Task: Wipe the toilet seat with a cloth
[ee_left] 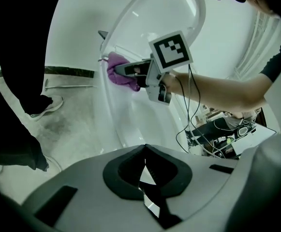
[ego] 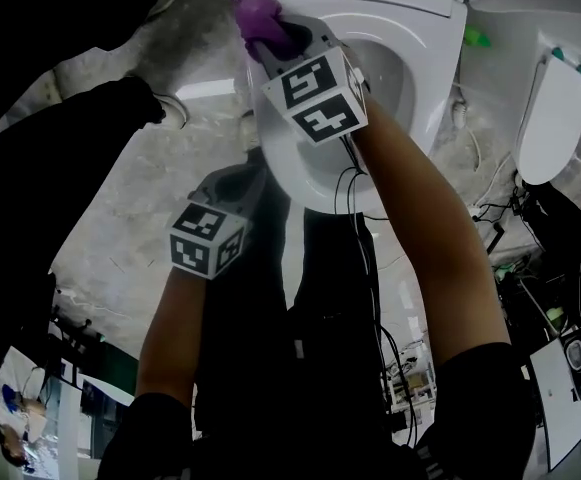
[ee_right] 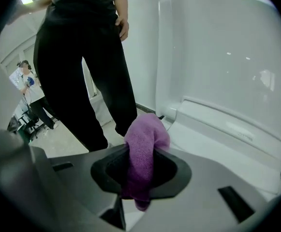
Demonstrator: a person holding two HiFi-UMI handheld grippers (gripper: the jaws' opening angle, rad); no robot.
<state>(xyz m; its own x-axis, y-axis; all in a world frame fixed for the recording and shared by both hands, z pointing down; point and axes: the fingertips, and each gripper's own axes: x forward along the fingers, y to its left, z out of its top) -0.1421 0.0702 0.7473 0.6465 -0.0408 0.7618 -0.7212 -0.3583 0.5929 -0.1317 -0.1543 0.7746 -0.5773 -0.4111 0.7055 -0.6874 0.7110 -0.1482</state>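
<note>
The white toilet seat (ego: 305,173) fills the top middle of the head view, with the bowl opening beyond it. My right gripper (ego: 270,36) is shut on a purple cloth (ego: 258,15) at the seat's far left rim, near the hinge. In the right gripper view the cloth (ee_right: 142,151) hangs bunched between the jaws (ee_right: 140,178), just over the seat's rear (ee_right: 203,139). My left gripper (ego: 253,168) hovers by the seat's near left edge, shut and empty (ee_left: 144,172). From there I see the cloth (ee_left: 121,74) pressed against the seat rim (ee_left: 130,115).
A person in black trousers (ee_right: 82,57) stands close on the toilet's left, with a shoe (ego: 175,110) on the speckled floor. The tank and raised lid (ee_right: 227,57) rise behind the seat. Cables (ego: 370,268) trail from my right arm. A second white fixture (ego: 555,118) stands at the right.
</note>
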